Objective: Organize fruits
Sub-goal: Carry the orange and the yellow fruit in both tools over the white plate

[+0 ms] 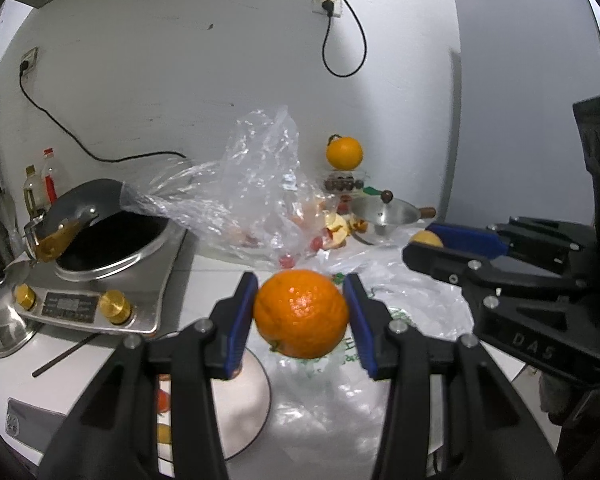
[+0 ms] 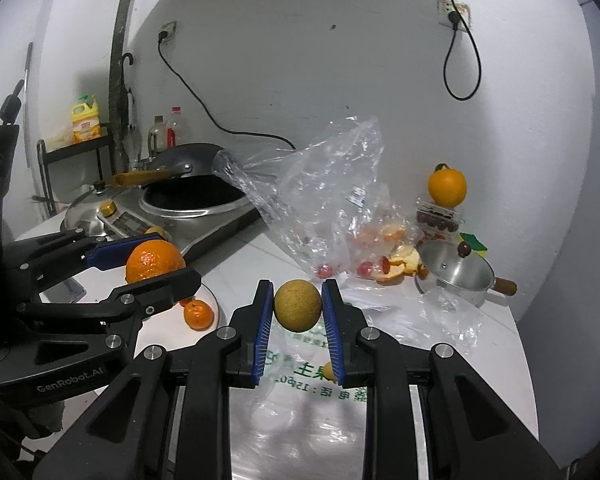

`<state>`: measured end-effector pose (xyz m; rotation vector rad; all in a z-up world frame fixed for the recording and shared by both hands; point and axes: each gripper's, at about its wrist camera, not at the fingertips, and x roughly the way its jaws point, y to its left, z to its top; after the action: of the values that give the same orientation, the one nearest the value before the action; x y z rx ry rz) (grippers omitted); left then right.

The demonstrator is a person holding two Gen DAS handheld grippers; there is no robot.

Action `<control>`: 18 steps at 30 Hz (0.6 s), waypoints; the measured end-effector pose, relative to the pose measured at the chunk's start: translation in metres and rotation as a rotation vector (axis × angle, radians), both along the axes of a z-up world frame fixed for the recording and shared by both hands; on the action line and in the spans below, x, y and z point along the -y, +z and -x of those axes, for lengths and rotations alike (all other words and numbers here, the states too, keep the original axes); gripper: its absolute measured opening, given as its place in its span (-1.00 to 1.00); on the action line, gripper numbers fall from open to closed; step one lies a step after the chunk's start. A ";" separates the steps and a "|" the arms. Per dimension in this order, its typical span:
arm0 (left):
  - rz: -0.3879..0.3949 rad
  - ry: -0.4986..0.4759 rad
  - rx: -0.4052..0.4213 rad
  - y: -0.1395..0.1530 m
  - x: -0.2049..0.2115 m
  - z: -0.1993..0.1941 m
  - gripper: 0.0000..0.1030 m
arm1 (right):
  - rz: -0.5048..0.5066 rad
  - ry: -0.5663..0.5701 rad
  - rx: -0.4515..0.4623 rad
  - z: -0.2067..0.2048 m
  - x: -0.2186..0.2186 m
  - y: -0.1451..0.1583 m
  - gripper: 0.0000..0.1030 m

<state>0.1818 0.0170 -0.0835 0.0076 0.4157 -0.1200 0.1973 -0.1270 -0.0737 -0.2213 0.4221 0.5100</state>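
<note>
**Both Claws Holding Fruit Above the Desk**

The left claw (image 1: 301, 312) is pinching an orange (image 1: 301, 314) between its two blue pads (image 1: 242, 320). The pads are pressing on opposite sides of the fruit, and the fruit is hanging clear of the desk (image 1: 216, 280). The claw is pointing forward and slightly downward, toward the back wall. Below it, a round white plate (image 1: 248, 404) is lying on the desk, with a small mandarin (image 2: 198, 314) resting on it in the right wrist view.

The right claw (image 2: 298, 306) is pinching a smaller yellow-green fruit (image 2: 298, 306) between its blue pads (image 2: 263, 328). This fruit is also being held off the desk, above a flattened plastic bag with green print (image 2: 300, 372). The claw is pointing forward at a similar downward tilt.

The two claws are standing side by side, the left one to the left of the right one, each visible at the edge of the other's camera.

Behind them, a crumpled clear plastic bag (image 1: 260, 184) is standing upright near the middle of the desk, with orange peel (image 2: 404, 262) and small red fruits (image 2: 365, 268) lying at its base. A second orange (image 1: 344, 152) is sitting on top of a clear box of dark fruit (image 1: 342, 182) near the wall. A small steel pot with a lid (image 2: 456, 276) is standing just in front of that box. A black wok (image 1: 112, 236) is sitting on an induction cooker (image 1: 100, 300) at the left.
</note>
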 end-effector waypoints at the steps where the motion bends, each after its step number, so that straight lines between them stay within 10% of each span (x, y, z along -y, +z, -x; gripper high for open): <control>1: 0.001 0.001 0.000 0.000 -0.003 0.001 -0.12 | 0.003 0.002 0.001 0.001 -0.004 0.000 -0.48; 18: 0.012 0.046 -0.018 -0.011 -0.053 0.010 -0.12 | 0.034 0.052 -0.011 0.003 -0.055 -0.008 -0.48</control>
<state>0.1717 0.0697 -0.0947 -0.0153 0.4325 -0.0775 0.1946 -0.0721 -0.0815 -0.2624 0.4364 0.5552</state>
